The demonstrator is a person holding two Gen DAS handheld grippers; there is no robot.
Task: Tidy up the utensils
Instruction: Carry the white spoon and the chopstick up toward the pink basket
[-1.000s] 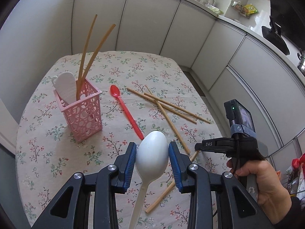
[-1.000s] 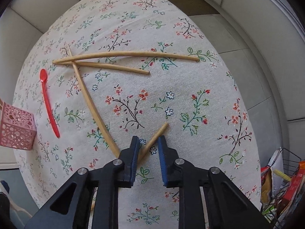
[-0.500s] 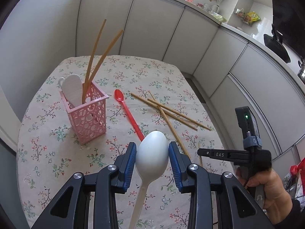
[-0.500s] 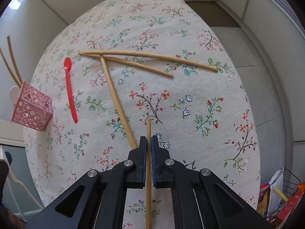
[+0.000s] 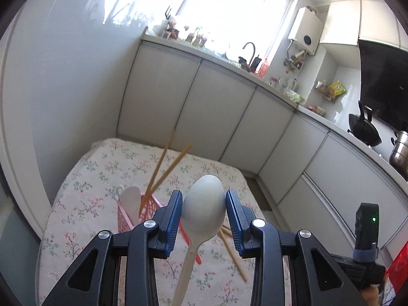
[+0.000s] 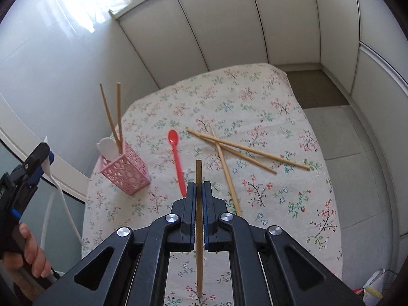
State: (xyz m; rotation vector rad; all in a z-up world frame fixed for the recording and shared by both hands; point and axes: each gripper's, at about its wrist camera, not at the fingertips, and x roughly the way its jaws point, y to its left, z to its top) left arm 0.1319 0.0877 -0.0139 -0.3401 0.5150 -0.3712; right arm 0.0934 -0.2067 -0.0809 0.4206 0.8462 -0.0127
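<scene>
No readable writing or brand anywhere. Left hand-held gripper point(image 5: 204, 210) grasps white spoon point(image 5: 204, 209) by the bowl, handle hanging down, raised above the floral-cloth surface point(image 6: 255, 97). Right hand-held gripper point(image 6: 199, 191) clenched on one chopstick point(image 6: 198, 204), tip poking out past the pads. Landmark pink basket point(image 6: 126, 172): two chopsticks and a white utensil stand in it; red spoon point(image 6: 177, 158) lies just right of it, three loose chopsticks point(image 6: 244, 153) further right, crossed.
</scene>
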